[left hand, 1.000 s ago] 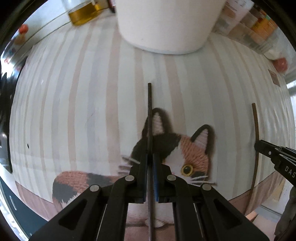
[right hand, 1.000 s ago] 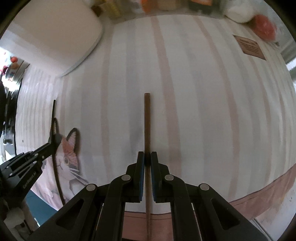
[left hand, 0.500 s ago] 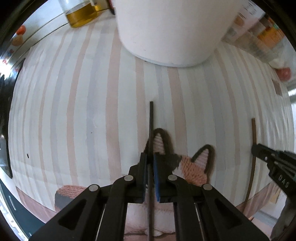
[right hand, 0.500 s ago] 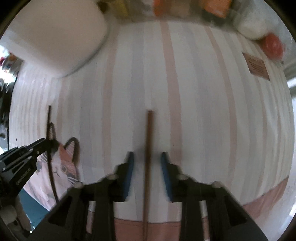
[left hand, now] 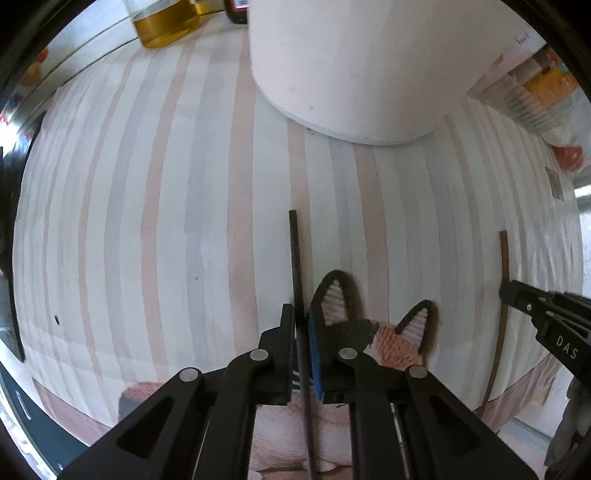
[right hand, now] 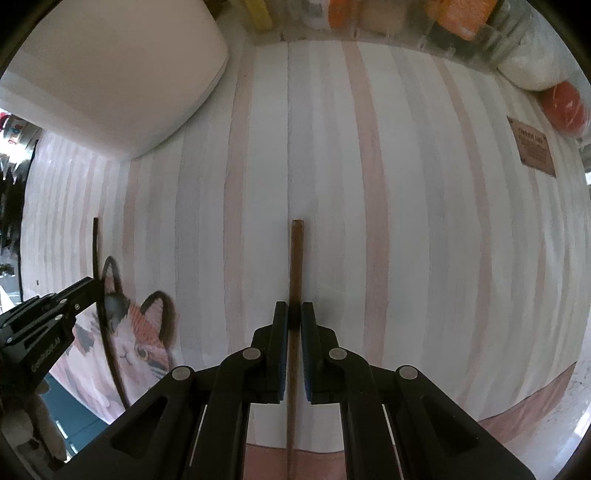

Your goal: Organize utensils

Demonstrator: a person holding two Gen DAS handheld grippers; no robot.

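My left gripper is shut on a thin black chopstick that points forward over the striped mat. My right gripper is shut on a brown chopstick, also pointing forward, just above the mat. In the left wrist view the right gripper and brown chopstick show at the right. In the right wrist view the left gripper and black chopstick show at the left. A large white round container stands ahead.
The mat has a cat picture at its near edge. A jar of yellow liquid stands at the far left. Packets and a red object line the far right. A brown label lies on the mat.
The right gripper opened around the brown chopstick half a second ago and has closed on it again. The left gripper moved forward and left with the black chopstick, nearer the white container.
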